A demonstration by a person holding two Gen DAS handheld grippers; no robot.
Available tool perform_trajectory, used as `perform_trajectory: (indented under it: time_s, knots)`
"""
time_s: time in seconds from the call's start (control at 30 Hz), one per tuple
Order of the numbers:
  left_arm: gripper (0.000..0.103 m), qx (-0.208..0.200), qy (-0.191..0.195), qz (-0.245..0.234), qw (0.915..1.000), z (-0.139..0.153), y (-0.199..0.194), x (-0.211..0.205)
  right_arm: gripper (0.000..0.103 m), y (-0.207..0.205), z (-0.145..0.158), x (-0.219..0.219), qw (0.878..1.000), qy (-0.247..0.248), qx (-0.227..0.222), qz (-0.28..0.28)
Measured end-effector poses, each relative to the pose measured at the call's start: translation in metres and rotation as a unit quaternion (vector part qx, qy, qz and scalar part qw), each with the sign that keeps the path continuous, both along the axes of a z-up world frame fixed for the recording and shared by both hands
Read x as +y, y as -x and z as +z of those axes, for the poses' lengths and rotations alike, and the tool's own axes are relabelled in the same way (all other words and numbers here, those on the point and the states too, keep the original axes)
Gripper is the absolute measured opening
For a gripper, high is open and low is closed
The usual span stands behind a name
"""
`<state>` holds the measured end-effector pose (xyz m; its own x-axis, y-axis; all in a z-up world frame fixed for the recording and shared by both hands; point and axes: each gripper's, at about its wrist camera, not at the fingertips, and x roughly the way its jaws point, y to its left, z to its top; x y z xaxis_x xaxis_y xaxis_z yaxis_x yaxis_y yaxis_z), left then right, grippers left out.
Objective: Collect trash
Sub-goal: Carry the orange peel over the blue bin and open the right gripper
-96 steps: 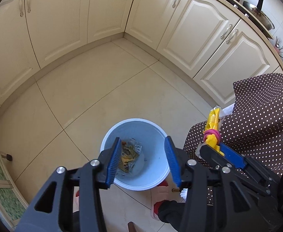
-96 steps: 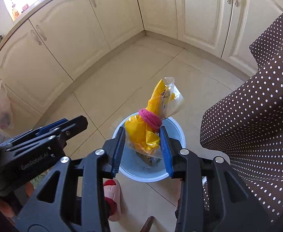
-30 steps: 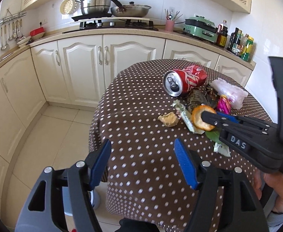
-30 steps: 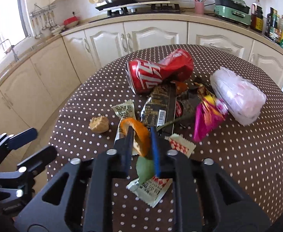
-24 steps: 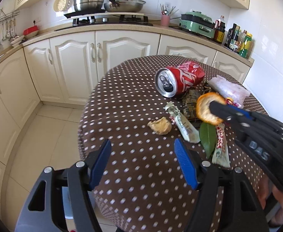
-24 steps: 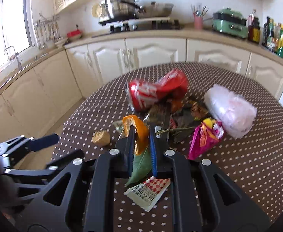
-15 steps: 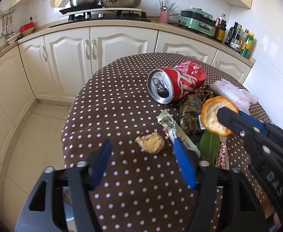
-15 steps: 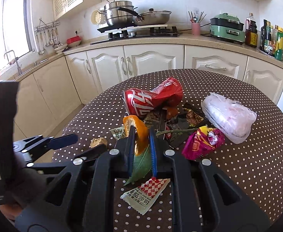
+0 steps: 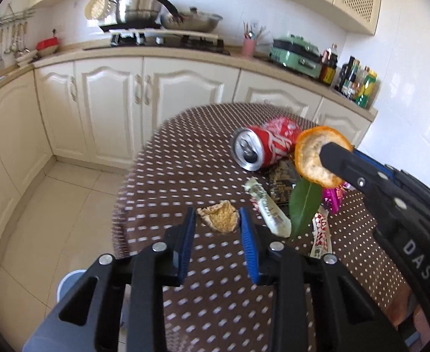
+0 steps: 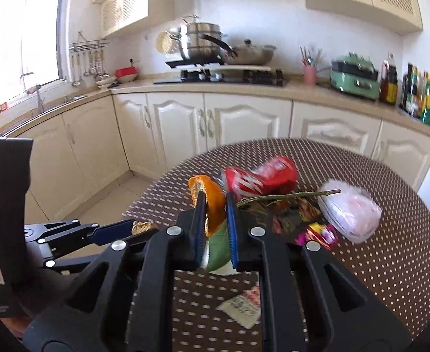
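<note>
The right tool (image 10: 215, 205) pinches a curled orange peel (image 10: 212, 202), pithy side pale, lifted above the round polka-dot worktop (image 9: 185, 158). The left tool (image 9: 217, 220) has just been closing its ribbed blue pads around a crumbly tan food scrap (image 9: 219, 220) lying on the cloth. A dented red can (image 9: 261, 149) lies on its side beyond, beside crinkled wrappers (image 9: 269, 211).

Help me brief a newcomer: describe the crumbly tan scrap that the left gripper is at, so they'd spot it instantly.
On the round polka-dot table, find the red can lying on its side. Nearer the table's edge, the left gripper has just been closing around a tan crumbly scrap. Unlike the glossy wrappers beside it, it is rough, dull and unprinted.
</note>
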<state>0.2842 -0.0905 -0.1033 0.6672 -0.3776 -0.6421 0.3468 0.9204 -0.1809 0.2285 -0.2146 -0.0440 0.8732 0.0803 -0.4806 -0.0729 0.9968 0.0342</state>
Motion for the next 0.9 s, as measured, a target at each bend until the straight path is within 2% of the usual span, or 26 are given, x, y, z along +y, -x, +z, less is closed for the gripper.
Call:
perform_trajectory:
  time_s: [0.13, 0.27, 0.47, 0.63, 0.77, 0.9]
  knots:
    - [0.030, -0.008, 0.007, 0.020, 0.9997, 0.009, 0.012, 0.031, 0.014, 0.007, 0.010, 0.033, 1.000, 0.015, -0.014, 0.023]
    - [0.030, -0.013, 0.009, 0.057, 0.9982, 0.010, 0.024, 0.081, 0.014, 0.011, 0.012, 0.076, 0.998, 0.025, -0.015, 0.056]
    - [0.030, 0.002, 0.008, 0.118, 0.9929, -0.007, 0.036, 0.161, 0.014, 0.011, -0.003, 0.156, 0.993, 0.030, 0.005, 0.117]
    - [0.030, 0.037, 0.010, 0.176, 0.9837, -0.043, 0.038, 0.231, 0.014, -0.001, -0.045, 0.224, 0.985, 0.020, 0.049, 0.165]
    - [0.030, 0.083, -0.004, 0.231, 0.9694, -0.087, 0.033, 0.283, 0.014, -0.016, -0.090, 0.273, 0.977, 0.020, 0.093, 0.193]
    - [0.030, 0.123, 0.005, 0.251, 0.9601, -0.127, 0.021, 0.317, 0.014, -0.034, -0.136, 0.309, 0.967, 0.015, 0.141, 0.214]
